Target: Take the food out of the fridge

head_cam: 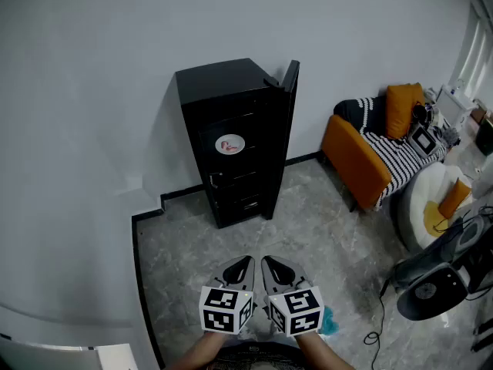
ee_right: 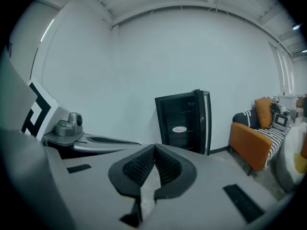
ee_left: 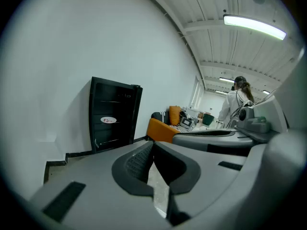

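A tall black fridge [head_cam: 235,141] stands against the white wall with its door [head_cam: 289,79] swung open to the right. On a middle shelf lies a white plate of food [head_cam: 229,144], also visible on the shelf as the plate [ee_left: 109,120] in the left gripper view and the plate [ee_right: 179,129] in the right gripper view. My left gripper [head_cam: 244,264] and right gripper [head_cam: 269,263] hover side by side over the floor, well short of the fridge. Both point toward it, tips touching, shut and empty: left gripper [ee_left: 152,143], right gripper [ee_right: 154,148].
An orange sofa [head_cam: 360,156] with a striped blanket and orange cushion [head_cam: 403,106] sits at right. A black fan [head_cam: 431,291] and its cable lie on the floor at the far right. A person in white [ee_left: 235,103] stands far off. Grey marbled floor [head_cam: 231,237] lies before the fridge.
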`<state>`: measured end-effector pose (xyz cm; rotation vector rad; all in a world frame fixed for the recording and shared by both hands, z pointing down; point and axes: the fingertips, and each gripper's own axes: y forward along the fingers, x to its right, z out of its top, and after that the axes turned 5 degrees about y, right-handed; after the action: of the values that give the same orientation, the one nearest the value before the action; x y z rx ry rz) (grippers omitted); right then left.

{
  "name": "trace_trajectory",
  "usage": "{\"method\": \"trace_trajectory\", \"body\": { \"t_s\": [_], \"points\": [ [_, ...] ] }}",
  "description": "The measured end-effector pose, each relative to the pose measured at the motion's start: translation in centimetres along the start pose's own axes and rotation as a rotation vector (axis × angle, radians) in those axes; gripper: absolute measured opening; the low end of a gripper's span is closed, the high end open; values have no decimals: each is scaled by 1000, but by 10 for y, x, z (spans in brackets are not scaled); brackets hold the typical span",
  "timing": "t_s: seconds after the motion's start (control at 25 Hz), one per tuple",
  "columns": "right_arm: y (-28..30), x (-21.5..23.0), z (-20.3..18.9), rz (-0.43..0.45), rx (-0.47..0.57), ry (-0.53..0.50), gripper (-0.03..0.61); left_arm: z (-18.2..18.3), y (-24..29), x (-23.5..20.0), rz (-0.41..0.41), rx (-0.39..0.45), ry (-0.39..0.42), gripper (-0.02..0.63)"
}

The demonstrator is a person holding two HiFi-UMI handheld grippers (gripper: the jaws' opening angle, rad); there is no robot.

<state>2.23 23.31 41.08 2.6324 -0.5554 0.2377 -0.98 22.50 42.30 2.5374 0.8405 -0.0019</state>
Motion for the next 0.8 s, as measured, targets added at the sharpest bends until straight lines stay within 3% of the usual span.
{"method": "trace_trajectory", "body": {
  "t_s": [0.8],
  "points": [
    [46, -33, 4, -26, 13, -9, 23, 4, -5, -54, -47, 29, 16, 14]
  ]
}}
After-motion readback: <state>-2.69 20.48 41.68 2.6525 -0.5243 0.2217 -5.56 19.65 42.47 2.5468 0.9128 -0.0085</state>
